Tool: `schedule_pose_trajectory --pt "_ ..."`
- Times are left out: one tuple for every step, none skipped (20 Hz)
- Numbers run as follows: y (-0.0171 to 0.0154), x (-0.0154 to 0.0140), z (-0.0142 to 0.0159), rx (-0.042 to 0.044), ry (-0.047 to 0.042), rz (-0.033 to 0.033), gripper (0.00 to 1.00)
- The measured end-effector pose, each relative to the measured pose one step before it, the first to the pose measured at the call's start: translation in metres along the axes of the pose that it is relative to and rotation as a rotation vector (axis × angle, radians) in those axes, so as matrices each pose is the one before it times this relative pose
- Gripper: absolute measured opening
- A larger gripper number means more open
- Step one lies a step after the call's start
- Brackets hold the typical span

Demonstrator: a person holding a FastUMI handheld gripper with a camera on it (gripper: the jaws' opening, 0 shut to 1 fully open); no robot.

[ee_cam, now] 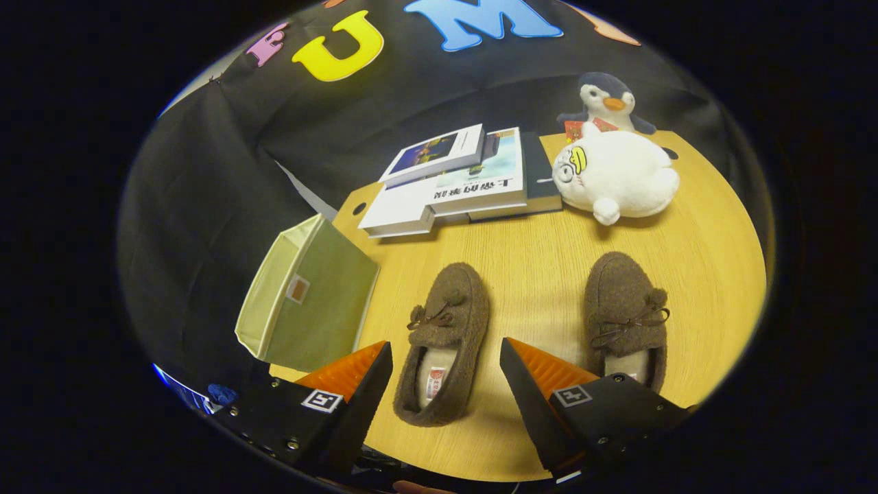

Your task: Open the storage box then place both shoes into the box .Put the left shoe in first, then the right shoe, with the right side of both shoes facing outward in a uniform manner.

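Warm, even light from overhead; the wooden counter (549, 247) is bright, with soft short shadows under the slippers (446, 336). Focus is sharp. Fisheye curvature bends the far edges, dim toward the rim.

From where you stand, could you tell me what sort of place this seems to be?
Probably a staged data-collection booth, not a lived-in room: a wooden table against a black cloth backdrop, set with props like slippers, books and plush toys. The hand-held gripper hangs open over one slipper.
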State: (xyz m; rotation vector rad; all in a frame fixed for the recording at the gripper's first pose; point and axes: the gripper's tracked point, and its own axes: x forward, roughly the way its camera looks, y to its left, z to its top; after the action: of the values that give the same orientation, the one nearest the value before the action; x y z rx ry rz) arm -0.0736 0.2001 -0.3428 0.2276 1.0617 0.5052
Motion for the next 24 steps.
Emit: schedule_pose_trajectory --pt "-0.00089 0.0048 -0.00282 -0.00832 0.01682 -0.00986 0.96" --pt "-0.00127 0.00491 -0.00352 -0.01215 0.01378 -0.00988 0.96" --pt "-0.0011 0.00407 -0.0035 -0.01283 0.01412 -0.01493 0.95" --pt "-0.00167 0.00586 -0.00348 -0.01088 0.01654 -0.01478 0.95" --pt "-0.00169 0.00608 -0.00363 -0.00577 0.02189 -0.01475 0.94" --pt "-0.00544 0.00851 -0.00225 0.00019 0.01988 -0.02511 0.94" --pt "-0.00466 0.00799 -0.00113 -0.00133 0.01992 -0.02593 0.93" --pt "-0.00157 0.00611 -0.00144 0.00135 0.01343 -0.01319 0.9" --pt "-0.0018 0.00636 -0.00029 0.00065 0.01849 -0.01581 0.84" --pt "-0.00273 0.00712 -0.0013 -0.00337 0.01226 -0.01451 0.84" --pt "-0.00161 0.00482 0.00351 -0.00502 -0.00092 -0.00937 0.84" --pt "-0.00219 0.00494 0.003 -0.00761 -0.00378 -0.01239 0.8" --pt "-0.00024 0.00346 0.00235 -0.00575 0.0016 -0.00045 0.75" --pt "0.00211 0.00568 -0.00047 -0.00302 0.00513 0.0038 0.75" --pt "0.00047 0.00628 -0.0013 -0.01681 0.0048 0.00523 0.75" --pt "-0.00254 0.00114 0.0009 -0.01694 0.01141 -0.01401 0.61" --pt "0.00741 0.00286 0.0001 0.00305 0.00536 0.02988 0.49" --pt "0.00074 0.0008 -0.00069 0.00961 0.00443 -0.01261 0.33" --pt "-0.00102 0.00039 0.00033 0.00113 0.00858 -0.01987 0.16" --pt "-0.00094 0.00176 0.00313 0.01781 -0.00453 -0.00418 0.02" --pt "0.00142 0.00059 -0.00032 -0.004 0.00889 -0.00258 0.02" --pt "0.00052 -0.00502 0.00025 -0.00109 -0.00038 -0.00016 0.02" --pt "-0.00013 -0.00201 0.00195 0.00245 0.00036 -0.00205 0.02" --pt "-0.00008 -0.00495 0.00009 -0.00036 0.00504 -0.00387 0.02"
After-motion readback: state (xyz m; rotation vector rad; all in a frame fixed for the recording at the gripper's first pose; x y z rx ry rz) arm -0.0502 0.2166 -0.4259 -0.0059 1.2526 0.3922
